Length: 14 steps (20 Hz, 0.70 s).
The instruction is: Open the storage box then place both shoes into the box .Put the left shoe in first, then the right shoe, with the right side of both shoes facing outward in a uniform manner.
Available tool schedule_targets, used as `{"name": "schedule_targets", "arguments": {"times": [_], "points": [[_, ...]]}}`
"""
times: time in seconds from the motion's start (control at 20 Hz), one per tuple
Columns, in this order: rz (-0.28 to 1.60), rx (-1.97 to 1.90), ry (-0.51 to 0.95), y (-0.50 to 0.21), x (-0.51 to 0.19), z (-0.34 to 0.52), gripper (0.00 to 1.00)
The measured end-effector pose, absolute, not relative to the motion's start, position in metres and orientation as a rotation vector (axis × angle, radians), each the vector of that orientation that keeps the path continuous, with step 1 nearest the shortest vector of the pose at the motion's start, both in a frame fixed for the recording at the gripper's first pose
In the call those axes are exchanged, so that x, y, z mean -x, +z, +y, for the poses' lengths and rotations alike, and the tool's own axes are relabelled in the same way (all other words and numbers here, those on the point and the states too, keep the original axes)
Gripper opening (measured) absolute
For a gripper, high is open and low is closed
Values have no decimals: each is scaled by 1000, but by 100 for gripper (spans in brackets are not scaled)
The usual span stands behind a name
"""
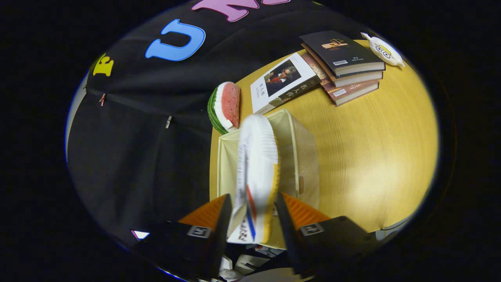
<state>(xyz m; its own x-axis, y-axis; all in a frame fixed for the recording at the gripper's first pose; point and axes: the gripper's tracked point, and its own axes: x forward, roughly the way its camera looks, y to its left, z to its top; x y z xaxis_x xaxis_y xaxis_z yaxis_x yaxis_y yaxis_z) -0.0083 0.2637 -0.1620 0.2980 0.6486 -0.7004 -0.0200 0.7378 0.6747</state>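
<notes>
Gripper view: one shoe (pixel 256 172), white with a yellow sole edge and a red-blue stripe, blurred, pinched between both fingers of the hand-held gripper (pixel 252 223) and hanging over the open cream fabric box (pixel 301 156) on the worktop (pixel 375 141). Beyond the box: one watermelon-slice toy (pixel 225 106), four books (pixel 313 72) (one lying apart, three stacked), one small white cartoon toy (pixel 383 50). Nothing between shoe and box opening.
</notes>
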Motion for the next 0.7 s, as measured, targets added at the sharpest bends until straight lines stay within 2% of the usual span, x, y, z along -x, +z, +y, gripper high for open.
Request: {"name": "schedule_targets", "arguments": {"times": [0.05,0.5,0.7], "points": [[1161,-600,470,-160,-1,257,99],[738,-430,264,-76,-40,143,99],[514,-253,244,-26,-45,96,99]]}}
